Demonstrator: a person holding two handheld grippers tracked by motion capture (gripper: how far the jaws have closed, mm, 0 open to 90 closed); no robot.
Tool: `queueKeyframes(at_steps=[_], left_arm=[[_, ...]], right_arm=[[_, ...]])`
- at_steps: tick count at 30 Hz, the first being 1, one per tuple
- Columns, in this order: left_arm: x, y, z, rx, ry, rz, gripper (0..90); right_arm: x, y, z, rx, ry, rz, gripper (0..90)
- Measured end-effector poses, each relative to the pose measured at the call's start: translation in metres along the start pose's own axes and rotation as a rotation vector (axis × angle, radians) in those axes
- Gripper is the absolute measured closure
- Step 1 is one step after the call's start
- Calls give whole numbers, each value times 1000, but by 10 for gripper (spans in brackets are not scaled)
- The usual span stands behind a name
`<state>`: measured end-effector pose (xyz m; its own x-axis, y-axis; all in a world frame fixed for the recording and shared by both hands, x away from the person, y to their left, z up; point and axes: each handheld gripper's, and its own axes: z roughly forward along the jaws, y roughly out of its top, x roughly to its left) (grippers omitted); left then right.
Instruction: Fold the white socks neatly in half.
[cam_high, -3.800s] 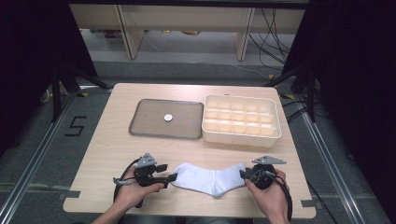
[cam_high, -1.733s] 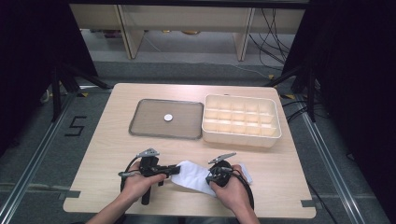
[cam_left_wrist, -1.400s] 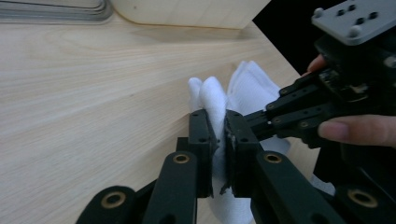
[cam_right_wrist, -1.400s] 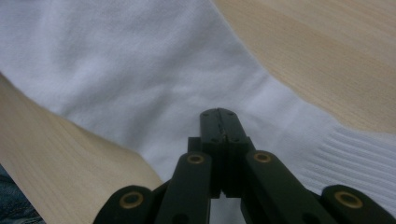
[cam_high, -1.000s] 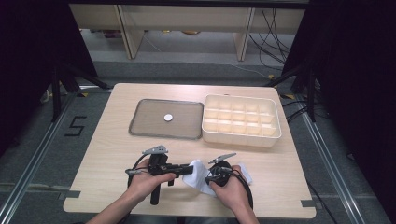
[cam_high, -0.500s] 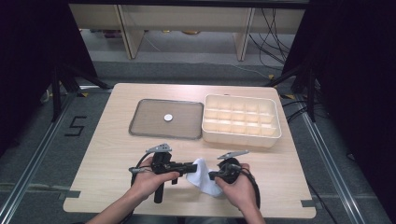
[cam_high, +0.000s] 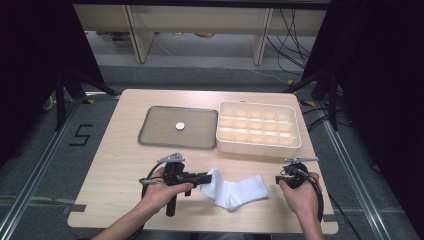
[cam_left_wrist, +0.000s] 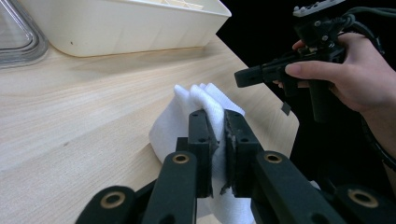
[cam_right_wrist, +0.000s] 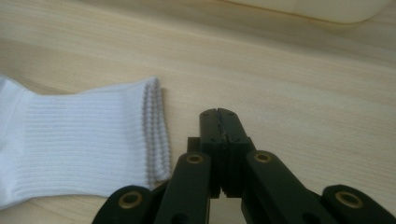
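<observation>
One white sock (cam_high: 235, 189) pinned at its toe by left tool (cam_high: 206, 178) for anchoring, right tool (cam_high: 279, 179) clamped empty beside the cuff.

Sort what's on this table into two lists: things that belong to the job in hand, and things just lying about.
In the job:
- white sock
- left gripper, shut on the sock's end
- right gripper, shut on nothing, beside the sock's cuff

Lying about:
- grey tray
- small white disc in the tray
- cream compartment box

One white sock (cam_high: 235, 190), one tray (cam_high: 150, 131), one compartment box (cam_high: 260, 145), two tongs.
</observation>
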<state>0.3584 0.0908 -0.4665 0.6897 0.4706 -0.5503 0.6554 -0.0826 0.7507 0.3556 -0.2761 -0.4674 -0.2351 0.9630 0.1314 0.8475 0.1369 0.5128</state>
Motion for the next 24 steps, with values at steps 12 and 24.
queueKeyframes(at_steps=[12,24], left_arm=[[0,-1,3,0,-1,3,822],[0,-2,9,0,5,10,822]], right_arm=[[19,2,18,31,34,-26,900],[30,2,26,50,43,-45,899]])
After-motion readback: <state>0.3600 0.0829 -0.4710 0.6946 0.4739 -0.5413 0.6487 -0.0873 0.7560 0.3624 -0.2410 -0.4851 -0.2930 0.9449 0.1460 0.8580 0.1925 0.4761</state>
